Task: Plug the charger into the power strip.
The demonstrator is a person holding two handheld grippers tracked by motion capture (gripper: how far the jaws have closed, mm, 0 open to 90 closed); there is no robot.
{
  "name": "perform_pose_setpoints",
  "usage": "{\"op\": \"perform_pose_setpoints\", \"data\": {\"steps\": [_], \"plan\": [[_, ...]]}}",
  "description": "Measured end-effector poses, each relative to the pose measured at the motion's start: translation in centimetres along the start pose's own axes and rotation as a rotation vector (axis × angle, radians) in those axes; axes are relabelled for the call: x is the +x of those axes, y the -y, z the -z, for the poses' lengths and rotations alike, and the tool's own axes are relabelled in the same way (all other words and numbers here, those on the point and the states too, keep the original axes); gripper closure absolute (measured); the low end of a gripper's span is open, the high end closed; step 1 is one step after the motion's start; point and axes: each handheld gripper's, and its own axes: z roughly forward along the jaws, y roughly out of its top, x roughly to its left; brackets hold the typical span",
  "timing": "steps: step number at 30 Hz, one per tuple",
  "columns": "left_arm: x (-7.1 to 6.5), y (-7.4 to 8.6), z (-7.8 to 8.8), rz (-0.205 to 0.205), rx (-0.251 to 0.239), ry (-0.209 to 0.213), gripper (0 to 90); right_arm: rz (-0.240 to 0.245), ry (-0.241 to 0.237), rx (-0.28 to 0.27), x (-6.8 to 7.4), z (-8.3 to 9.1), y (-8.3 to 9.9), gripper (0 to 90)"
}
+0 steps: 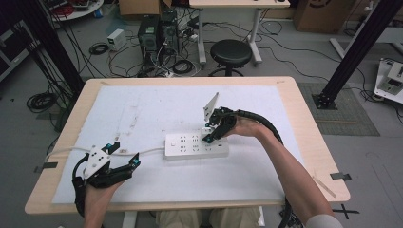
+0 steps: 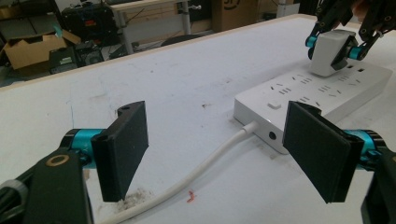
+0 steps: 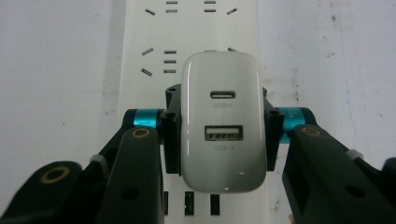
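Charger at strip, prongs hidden.
My right gripper [image 3: 223, 135] clamps the USB charger [image 3: 223, 121] over the power strip [image 1: 196, 146]; my left gripper [image 2: 224, 149] gapes empty, near-left.

The right gripper [image 1: 212, 134] presses down on the flat white plastic power strip [image 1: 196, 146], its jaws hiding what they hold. Well apart to its left, the left gripper [image 1: 124, 155] rests wide-jawed beside the strip's white cable [image 1: 147, 151].

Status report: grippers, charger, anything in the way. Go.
Right gripper shut on charger, over the power strip. Left gripper open, holding nothing, near the strip's cable. Nothing in the way.
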Motion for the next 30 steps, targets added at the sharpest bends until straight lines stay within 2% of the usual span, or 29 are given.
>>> {"op": "perform_pose_setpoints", "data": {"steps": [2, 3, 4, 11, 15, 20, 25, 26, 30], "plan": [[0.0, 0.1, 0.2, 0.002, 0.005, -0.005, 22.5, 0.010, 0.017, -0.005, 0.2, 0.0, 0.1, 63.8], [0.0, 0.1, 0.2, 0.002, 0.005, -0.005, 22.5, 0.010, 0.017, -0.005, 0.2, 0.0, 0.1, 63.8], [0.0, 0.2, 0.3, 0.003, 0.004, -0.006, 22.5, -0.015, 0.001, -0.027, 0.1, 0.0, 0.5, 63.8], [0.1, 0.7, 0.6, 0.011, 0.013, -0.015, 22.5, -0.016, 0.004, -0.046, 0.1, -0.1, 0.7, 64.0], [0.2, 1.0, 0.7, 0.018, 0.014, -0.022, 22.5, 0.019, 0.037, -0.039, 0.7, -0.1, 0.6, 64.0], [0.1, 0.9, 0.3, 0.017, 0.019, -0.013, 22.5, 0.031, 0.062, -0.029, 1.1, -0.2, 0.5, 64.0], [-0.1, 0.4, 0.0, 0.001, 0.019, -0.007, 22.5, 0.024, 0.045, -0.032, 0.8, -0.4, 0.4, 64.0], [-0.1, 0.4, -0.1, 0.002, 0.018, -0.009, 22.5, -0.007, 0.012, -0.063, 0.3, -0.6, 0.9, 64.0], [0.0, 0.5, 0.1, 0.008, 0.020, -0.010, 22.5, -0.005, 0.016, -0.062, 0.4, -0.6, 0.9, 64.0]]}}
